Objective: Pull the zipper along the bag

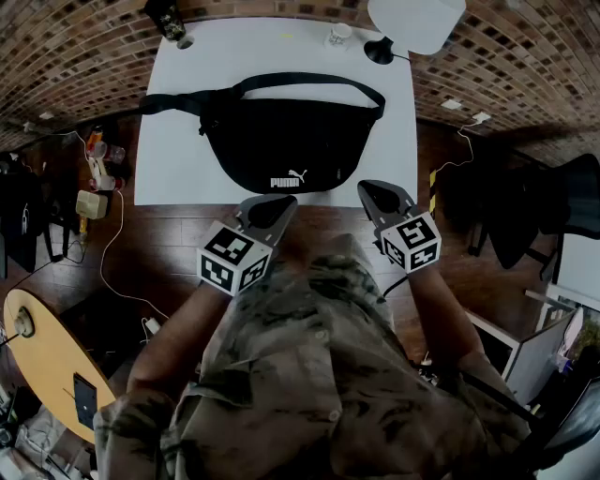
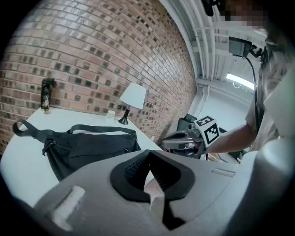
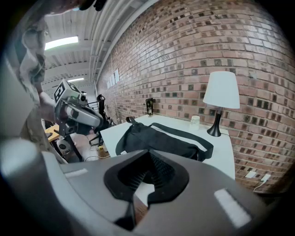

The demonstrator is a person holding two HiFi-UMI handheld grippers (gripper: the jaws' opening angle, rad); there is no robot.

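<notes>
Ahead of both claws, on the white table (image 1: 173,141), lies the black Puma waist bag (image 1: 281,141). It lies flat, with its logo toward the operator and its strap (image 1: 309,82) looped along the far side. The left claw (image 1: 281,202) hangs just short of the table's near edge, with the logo directly beyond its tips. Its jaws are clenched tip to tip with nothing between them. The right claw (image 1: 367,189) hangs beside it, nearer the bag's right end. Its own view shows the pads likewise pressed together and empty. Neither claw touches the bag.

Step in hand, as judged: approach and acquire. The zipper is not yet engaged, so the task stands at its start.

Recommended procedure:
1. Locate the zipper pull. No view resolves it, and it probably sits on the bag's upper panel, beyond the claw tips.
2. Release both claws before they reach the fabric.
3. Pinch the bag's end with one claw. A soft bag on a smooth top will likely slide otherwise.
4. Close the other claw on the pull tab alone, clear of the surrounding cloth.
5. Draw low and parallel to the teeth, following their curve.

Caution: the lamp (image 1: 412,23) stands well beyond the right claw, at the far corner. Keep the strap clear of it.
</notes>
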